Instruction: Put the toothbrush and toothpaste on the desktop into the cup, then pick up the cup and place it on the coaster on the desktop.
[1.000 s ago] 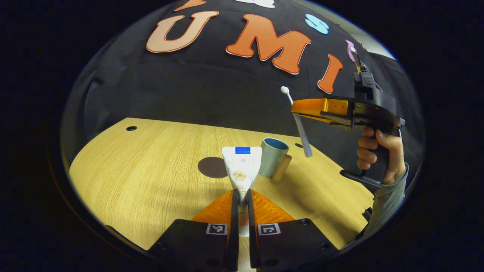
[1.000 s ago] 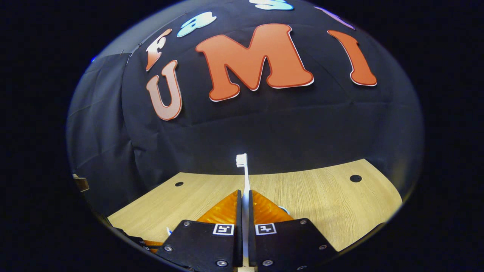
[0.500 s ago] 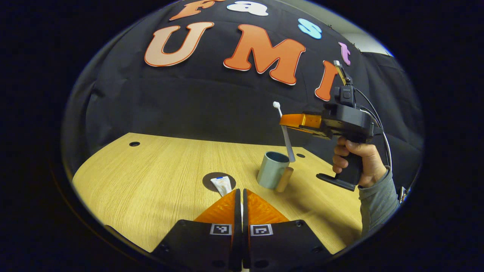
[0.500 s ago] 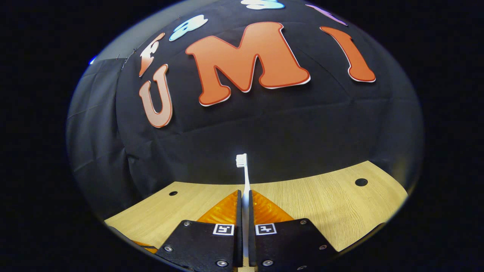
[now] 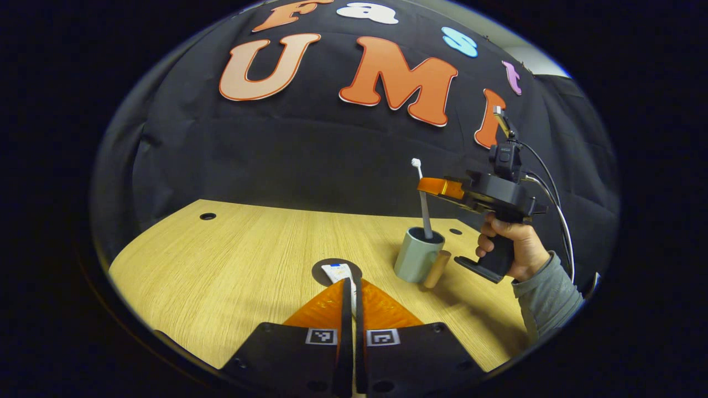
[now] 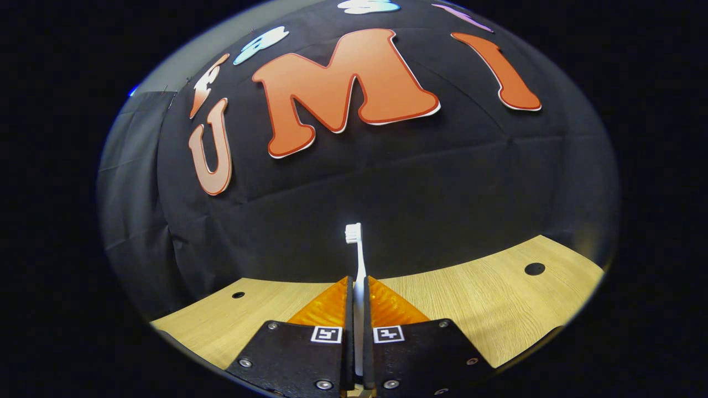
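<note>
Toothbrush point(image 5: 423, 202) tail, clear above the cup point(image 5: 418, 255) a second ago, now dips into its mouth near the worktop's point(image 5: 232, 260) far right edge, so that insertion seems nearly ready for release. Its long axis stands almost upright, bristles up, with the right hand-held gripper point(image 6: 358, 331) pinching the shaft. The left hand-held gripper point(image 5: 348, 315) is pressed on the toothpaste point(image 5: 338, 273), which points forward over the coaster point(image 5: 332, 266), though contact there is hard to judge.
</note>
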Motion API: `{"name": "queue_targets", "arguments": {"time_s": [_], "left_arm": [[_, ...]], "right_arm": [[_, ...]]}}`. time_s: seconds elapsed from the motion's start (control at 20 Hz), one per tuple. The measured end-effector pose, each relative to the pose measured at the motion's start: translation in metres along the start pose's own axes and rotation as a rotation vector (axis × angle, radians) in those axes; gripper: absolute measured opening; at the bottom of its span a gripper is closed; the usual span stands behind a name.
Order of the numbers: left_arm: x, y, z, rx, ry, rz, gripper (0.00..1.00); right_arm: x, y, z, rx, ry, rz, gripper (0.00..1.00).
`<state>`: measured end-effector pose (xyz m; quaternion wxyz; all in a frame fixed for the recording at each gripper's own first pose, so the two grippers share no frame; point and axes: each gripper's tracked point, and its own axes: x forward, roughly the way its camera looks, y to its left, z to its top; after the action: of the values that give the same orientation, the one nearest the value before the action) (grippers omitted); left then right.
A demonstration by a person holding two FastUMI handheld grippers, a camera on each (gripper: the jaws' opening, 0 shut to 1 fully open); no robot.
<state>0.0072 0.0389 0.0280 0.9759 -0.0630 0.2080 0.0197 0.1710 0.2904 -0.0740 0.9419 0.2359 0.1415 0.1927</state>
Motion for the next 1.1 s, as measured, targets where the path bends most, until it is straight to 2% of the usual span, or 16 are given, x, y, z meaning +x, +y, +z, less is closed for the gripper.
{"name": "queue_targets", "arguments": {"time_s": [0.3,0.4,0.5,0.55,0.7,0.75,0.8,0.85,0.9,0.95,1.1], "left_arm": [[0.057,-0.012,0.016,-0.004,0.078,0.021,0.32],[0.086,-0.010,0.018,0.010,0.098,0.045,0.35],[0.113,-0.005,0.010,-0.005,0.147,0.051,0.64],[0.127,-0.004,0.008,-0.013,0.174,0.050,0.70],[0.153,-0.014,-0.011,0.020,0.265,0.057,0.70],[0.158,-0.014,-0.014,0.039,0.291,0.070,0.63],[0.164,-0.017,-0.017,0.049,0.316,0.084,0.63],[0.173,-0.018,-0.020,0.052,0.336,0.099,0.66],[0.176,-0.016,-0.022,0.054,0.357,0.116,0.63],[0.180,-0.011,-0.024,0.060,0.374,0.135,0.66],[0.189,0.006,-0.041,0.091,0.440,0.187,0.66]], "right_arm": [[-0.004,-0.014,-0.020,0.022,0.033,-0.009,0.07],[-0.010,-0.023,-0.021,0.019,0.026,-0.019,0.07],[-0.016,-0.027,-0.022,0.024,0.036,-0.014,0.08],[-0.020,-0.025,-0.024,0.032,0.050,0.008,0.08],[-0.028,-0.029,-0.026,0.048,0.076,0.037,0.14],[-0.030,-0.029,-0.028,0.052,0.087,0.044,0.18],[-0.034,-0.030,-0.032,0.053,0.105,0.051,0.21],[-0.038,-0.030,-0.034,0.047,0.116,0.056,0.28],[-0.044,-0.032,-0.034,0.032,0.122,0.060,0.33],[-0.049,-0.033,-0.035,0.012,0.123,0.064,0.40],[-0.069,-0.041,-0.034,-0.025,0.130,0.074,0.57]]}}
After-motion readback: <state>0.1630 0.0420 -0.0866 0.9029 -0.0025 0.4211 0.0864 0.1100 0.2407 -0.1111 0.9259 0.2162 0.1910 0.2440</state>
